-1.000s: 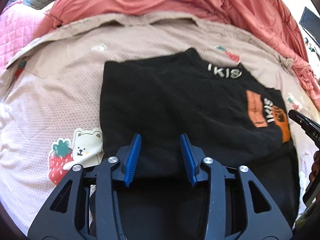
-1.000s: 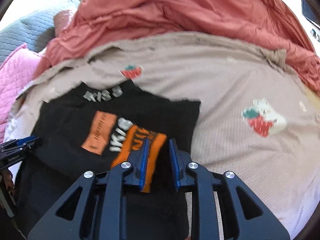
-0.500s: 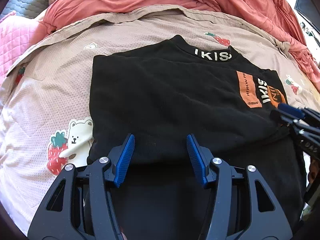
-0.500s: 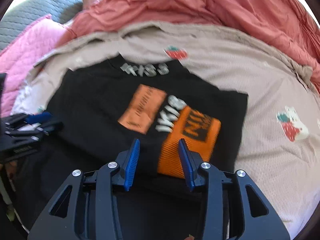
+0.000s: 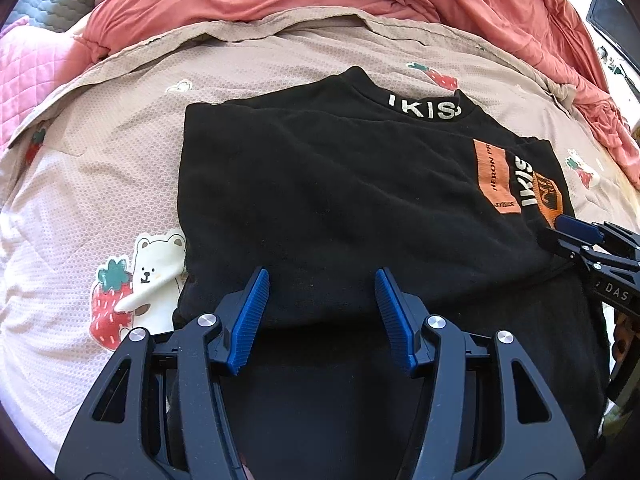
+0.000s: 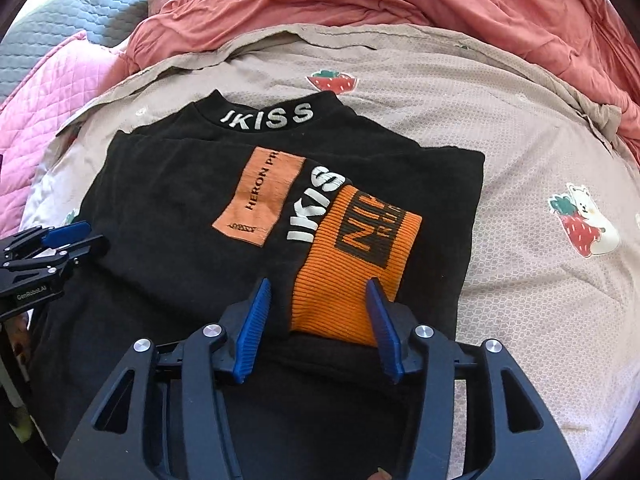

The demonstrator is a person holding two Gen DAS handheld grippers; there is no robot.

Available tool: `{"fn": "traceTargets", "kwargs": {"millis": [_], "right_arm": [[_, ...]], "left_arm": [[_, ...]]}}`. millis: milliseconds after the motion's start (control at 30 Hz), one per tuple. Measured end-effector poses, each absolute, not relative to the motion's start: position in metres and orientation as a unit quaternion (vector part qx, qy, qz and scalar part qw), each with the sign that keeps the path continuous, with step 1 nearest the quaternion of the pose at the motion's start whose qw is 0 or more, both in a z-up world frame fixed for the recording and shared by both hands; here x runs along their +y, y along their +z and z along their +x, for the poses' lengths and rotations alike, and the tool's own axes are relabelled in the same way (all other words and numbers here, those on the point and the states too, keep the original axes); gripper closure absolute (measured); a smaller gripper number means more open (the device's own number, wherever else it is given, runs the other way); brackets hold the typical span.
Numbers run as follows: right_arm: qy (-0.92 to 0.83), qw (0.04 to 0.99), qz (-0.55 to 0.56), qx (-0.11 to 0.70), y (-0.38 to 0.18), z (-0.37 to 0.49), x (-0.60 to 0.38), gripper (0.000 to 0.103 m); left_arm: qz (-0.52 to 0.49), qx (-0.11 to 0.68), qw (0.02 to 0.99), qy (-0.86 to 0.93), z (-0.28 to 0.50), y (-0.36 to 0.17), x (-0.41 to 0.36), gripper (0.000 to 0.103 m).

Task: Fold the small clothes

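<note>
Both the left gripper [image 5: 322, 316] and right gripper [image 6: 316, 318], jaws just opened and apart over the black top [image 5: 340, 200], apparently grip nothing; a careless withdrawal could drag the near fold loose at lower frame.

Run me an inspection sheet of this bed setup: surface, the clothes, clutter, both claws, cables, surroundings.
Surface: beige bedspread printed with strawberries and bears, lying fairly flat.
Job's things: black sweatshirt, lettered collar at the far end, orange cuff folded onto its front, near hem folded up.
Clutter: nothing seen on the bedspread besides the sweatshirt.
Claws: left claw and right claw have just been opening; both open over the near fold, pads not pressing on cloth.
Cables: nothing seen.
Surroundings: rumpled coral duvet beyond, pink quilt and grey quilted fabric on the far left of the view.
</note>
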State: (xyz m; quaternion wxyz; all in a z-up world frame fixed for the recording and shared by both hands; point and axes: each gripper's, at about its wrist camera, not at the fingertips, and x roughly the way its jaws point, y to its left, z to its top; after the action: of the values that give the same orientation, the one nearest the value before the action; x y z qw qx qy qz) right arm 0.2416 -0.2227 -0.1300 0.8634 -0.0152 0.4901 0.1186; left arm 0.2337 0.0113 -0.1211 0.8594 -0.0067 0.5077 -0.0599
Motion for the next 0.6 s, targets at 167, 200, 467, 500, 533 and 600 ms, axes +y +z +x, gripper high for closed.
{"fn": "traceTargets", "kwargs": {"millis": [167,200,467,500,533,600], "right_arm": [[0.131,0.869,-0.012,0.476,-0.117,0.236,-0.219,0.052],[0.134,0.871,-0.010,0.473,-0.114,0.235,-0.219,0.047],[0.136,0.880,-0.004,0.455,-0.098,0.227,-0.219,0.039],[0.136,0.880,-0.002,0.454,-0.097,0.227,-0.219,0.039],[0.136,0.881,0.000,0.454,-0.096,0.226,-0.219,0.038],[0.133,0.883,0.005,0.451,-0.094,0.224,-0.220,0.018]], "left_arm": [[-0.014,0.507,0.860,-0.057,0.231,-0.114,0.013,0.055],[-0.016,0.507,0.860,-0.056,0.230,-0.113,0.013,0.055],[-0.027,0.500,0.864,-0.053,0.219,-0.102,0.017,0.048],[-0.027,0.499,0.864,-0.053,0.218,-0.101,0.018,0.047],[-0.027,0.499,0.865,-0.053,0.217,-0.100,0.018,0.045],[-0.026,0.497,0.866,-0.052,0.214,-0.098,0.019,0.041]]}}
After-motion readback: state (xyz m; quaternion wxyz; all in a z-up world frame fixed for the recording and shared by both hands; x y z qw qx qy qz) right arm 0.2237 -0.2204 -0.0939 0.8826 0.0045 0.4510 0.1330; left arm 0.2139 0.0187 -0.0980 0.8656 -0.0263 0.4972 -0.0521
